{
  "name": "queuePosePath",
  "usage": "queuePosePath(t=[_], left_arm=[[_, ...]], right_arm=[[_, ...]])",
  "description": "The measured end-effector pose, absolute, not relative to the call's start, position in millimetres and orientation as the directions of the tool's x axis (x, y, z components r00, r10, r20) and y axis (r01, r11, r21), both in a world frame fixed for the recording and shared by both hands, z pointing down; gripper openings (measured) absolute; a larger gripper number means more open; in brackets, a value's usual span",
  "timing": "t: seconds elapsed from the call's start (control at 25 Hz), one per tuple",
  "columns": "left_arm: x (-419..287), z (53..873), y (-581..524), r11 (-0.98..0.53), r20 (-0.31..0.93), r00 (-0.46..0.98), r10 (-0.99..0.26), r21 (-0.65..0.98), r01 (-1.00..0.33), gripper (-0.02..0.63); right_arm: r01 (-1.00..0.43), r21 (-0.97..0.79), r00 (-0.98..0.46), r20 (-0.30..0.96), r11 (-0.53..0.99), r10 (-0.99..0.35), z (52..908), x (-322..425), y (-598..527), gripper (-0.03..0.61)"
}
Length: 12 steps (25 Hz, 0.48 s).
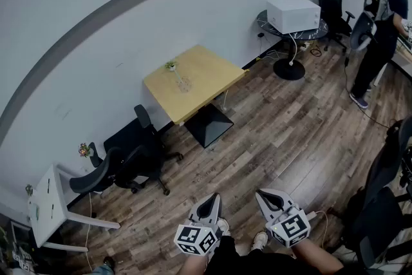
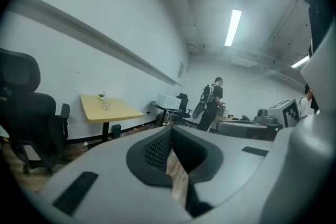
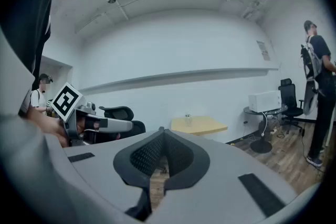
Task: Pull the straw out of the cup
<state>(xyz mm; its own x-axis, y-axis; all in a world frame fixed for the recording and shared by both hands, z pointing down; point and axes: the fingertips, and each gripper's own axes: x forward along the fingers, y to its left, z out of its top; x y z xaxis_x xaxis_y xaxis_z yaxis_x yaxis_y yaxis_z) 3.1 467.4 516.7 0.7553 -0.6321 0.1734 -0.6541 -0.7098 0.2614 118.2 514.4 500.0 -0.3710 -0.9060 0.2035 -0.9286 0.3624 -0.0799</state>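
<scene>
A clear cup (image 1: 184, 83) with a straw stands on the yellow table (image 1: 206, 77) by the wall, far across the room, beside a small potted plant (image 1: 170, 65). Both grippers are low at the front, well short of the table, pointing roughly level toward it. My left gripper (image 1: 214, 197) is shut with nothing in it, and so is my right gripper (image 1: 261, 192). The left gripper view shows the left gripper (image 2: 170, 128) with its tips together and the cup (image 2: 106, 105) small on the table. In the right gripper view, the cup (image 3: 187, 119) sits beyond the shut right gripper (image 3: 161, 131).
Black office chairs (image 1: 132, 164) stand left of the yellow table on the wood floor. A white box (image 1: 293, 13) rests on a round dark table (image 1: 315, 32) at the back right. A person (image 1: 381, 29) stands at the far right. A white side table (image 1: 48, 206) is at the left.
</scene>
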Motion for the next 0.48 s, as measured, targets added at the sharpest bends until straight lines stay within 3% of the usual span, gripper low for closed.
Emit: queuePosePath(t=[0.16,0.48], left_arm=[[9.3,509.9,479.3,-0.724,0.183,0.763,-0.620,0.242,-0.646,0.018],[1.1,506.2,469.7,-0.734,0.186,0.761,-0.621,0.204,-0.648,0.018]], right_arm=[[-0.925,-0.052,-0.380,0.128,0.377,-0.916,479.4,113.0,515.0,0.017],[-0.925,-0.028,-0.380,0.098,0.379,-0.920,464.3,104.9,498.5,0.018]])
